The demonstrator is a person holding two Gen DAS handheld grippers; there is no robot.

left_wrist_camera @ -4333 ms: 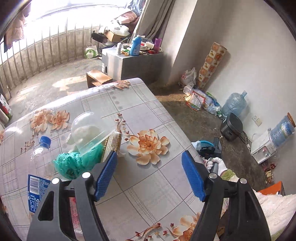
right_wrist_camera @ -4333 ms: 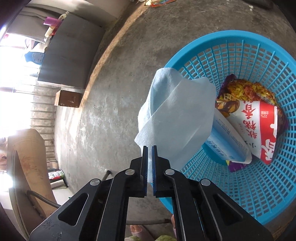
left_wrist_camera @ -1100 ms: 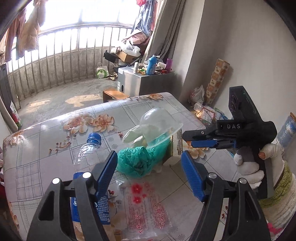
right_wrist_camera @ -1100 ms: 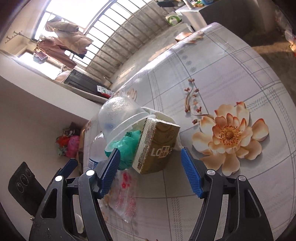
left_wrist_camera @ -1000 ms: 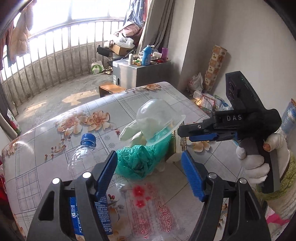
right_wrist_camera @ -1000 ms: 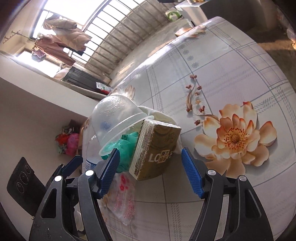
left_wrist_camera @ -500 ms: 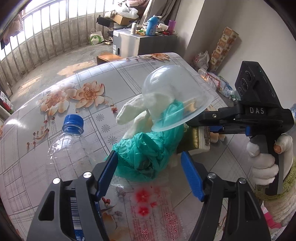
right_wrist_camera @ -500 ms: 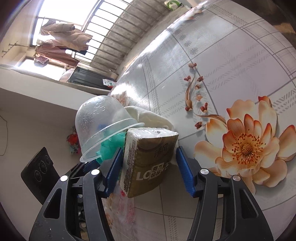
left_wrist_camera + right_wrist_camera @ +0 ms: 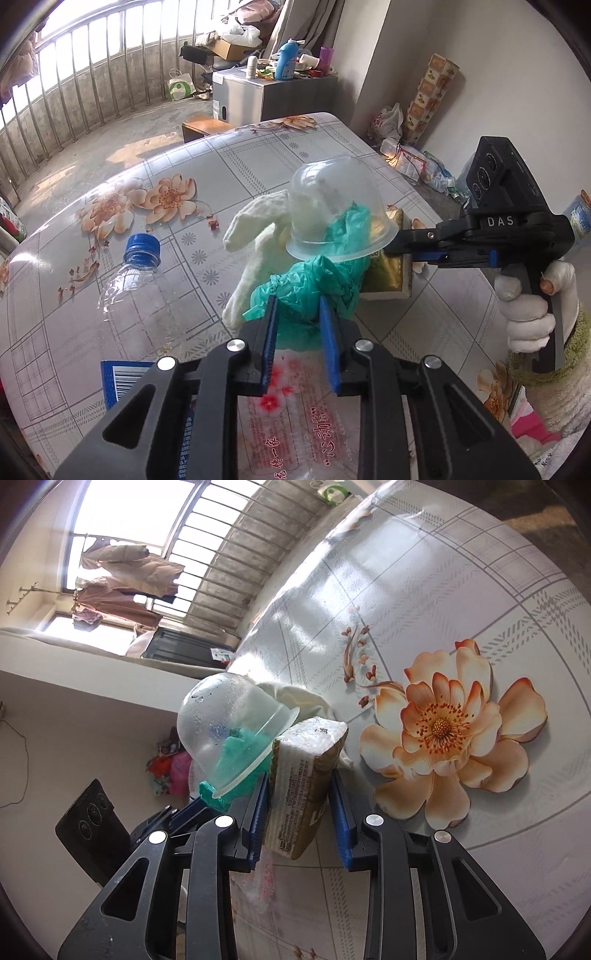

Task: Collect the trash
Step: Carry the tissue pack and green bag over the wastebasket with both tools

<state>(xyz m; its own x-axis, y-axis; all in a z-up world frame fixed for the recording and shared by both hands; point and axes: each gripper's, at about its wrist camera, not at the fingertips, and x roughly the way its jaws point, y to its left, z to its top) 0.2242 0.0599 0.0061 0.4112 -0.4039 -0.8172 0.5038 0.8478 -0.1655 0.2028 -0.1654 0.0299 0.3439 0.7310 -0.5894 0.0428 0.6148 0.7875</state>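
Note:
A heap of trash lies on the flowered table (image 9: pixel 110 206). My left gripper (image 9: pixel 295 314) is shut on a crumpled green plastic bag (image 9: pixel 314 280). A clear plastic cup (image 9: pixel 332 214) sits upside down on top of the bag, with a white cloth glove (image 9: pixel 255 229) behind it. My right gripper (image 9: pixel 299 794) is shut on a brown tissue pack (image 9: pixel 306 775), which also shows in the left wrist view (image 9: pixel 388 269) at the right of the heap. The cup (image 9: pixel 225 734) and the green bag (image 9: pixel 236 753) lie just left of the pack.
An empty clear water bottle (image 9: pixel 129 295) with a blue cap lies at the left. A clear printed wrapper (image 9: pixel 288 435) lies under my left gripper. A grey cabinet (image 9: pixel 269 92) with bottles stands beyond the table. Bags and boxes line the far wall.
My left gripper has closed on the green bag. My right gripper has closed on the tissue pack. Both were open around the heap a second ago.

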